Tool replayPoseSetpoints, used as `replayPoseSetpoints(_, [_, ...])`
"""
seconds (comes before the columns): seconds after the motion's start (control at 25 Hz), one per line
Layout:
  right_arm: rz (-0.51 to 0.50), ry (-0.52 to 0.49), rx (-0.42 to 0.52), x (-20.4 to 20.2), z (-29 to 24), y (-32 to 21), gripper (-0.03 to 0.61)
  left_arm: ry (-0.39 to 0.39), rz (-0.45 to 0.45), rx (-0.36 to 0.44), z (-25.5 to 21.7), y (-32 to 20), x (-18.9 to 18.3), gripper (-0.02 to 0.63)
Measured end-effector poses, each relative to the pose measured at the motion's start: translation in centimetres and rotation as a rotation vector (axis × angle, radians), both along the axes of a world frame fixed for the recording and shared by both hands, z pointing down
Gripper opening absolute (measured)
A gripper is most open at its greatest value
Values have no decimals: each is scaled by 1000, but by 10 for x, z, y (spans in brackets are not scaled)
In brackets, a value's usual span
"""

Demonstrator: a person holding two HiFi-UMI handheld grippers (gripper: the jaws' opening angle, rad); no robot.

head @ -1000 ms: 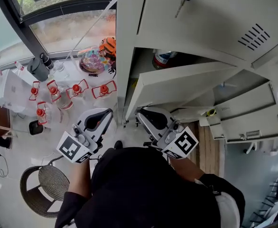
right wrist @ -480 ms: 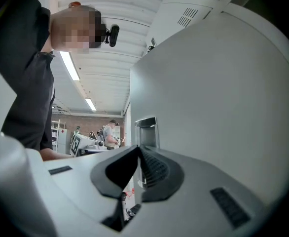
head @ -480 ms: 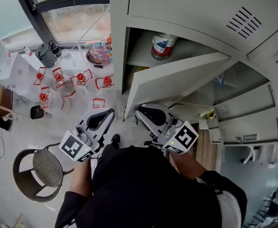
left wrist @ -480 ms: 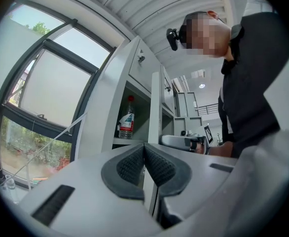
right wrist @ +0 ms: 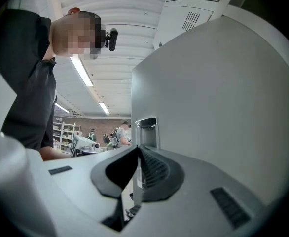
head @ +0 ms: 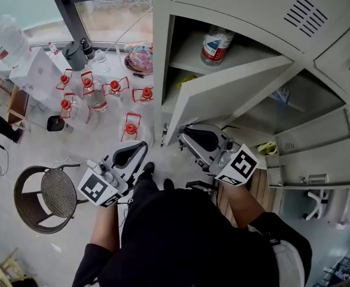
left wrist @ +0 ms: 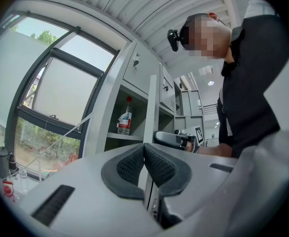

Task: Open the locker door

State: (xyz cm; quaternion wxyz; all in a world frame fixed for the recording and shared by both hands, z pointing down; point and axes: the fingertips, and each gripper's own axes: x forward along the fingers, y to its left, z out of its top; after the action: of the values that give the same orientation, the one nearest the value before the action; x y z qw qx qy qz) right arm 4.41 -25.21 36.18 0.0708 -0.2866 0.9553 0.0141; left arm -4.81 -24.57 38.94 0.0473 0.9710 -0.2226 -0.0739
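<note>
pulling along the hinge arc should swing the locker door (head: 223, 94) wider, its edge clamped in the right tool (right wrist: 138, 157); left tool (left wrist: 144, 149) pressed together, empty.

1. Up on the locker shelf (head: 190, 55), one bottle (head: 215, 43) stands upright.
2. Down on the floor (head: 55, 160), red-topped jars (head: 112, 87) cluster by the window, with a chair (head: 43, 197) well apart.

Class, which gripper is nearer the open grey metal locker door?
Right. The right gripper is clamped on the edge of the grey metal locker door; the left gripper, shut, hangs apart to its left.
</note>
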Motion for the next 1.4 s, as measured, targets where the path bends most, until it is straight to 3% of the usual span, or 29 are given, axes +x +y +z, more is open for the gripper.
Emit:
replayPoseSetpoints(0.24, [-48, 2, -3, 3, 2, 9, 27, 9, -40, -17, 10, 24, -8, 15])
replayPoseSetpoints(0.64, [-86, 20, 6, 4, 1, 21, 26, 17, 27, 64, -19, 41, -17, 15])
replayPoseSetpoints(1.04, [-111, -43, -14, 7, 0, 29, 29, 60, 18, -3, 3, 64, -41, 15])
replayPoseSetpoints(1.4, [-176, -6, 30, 18, 1, 51, 29, 25, -4, 32, -6, 88, -20, 15])
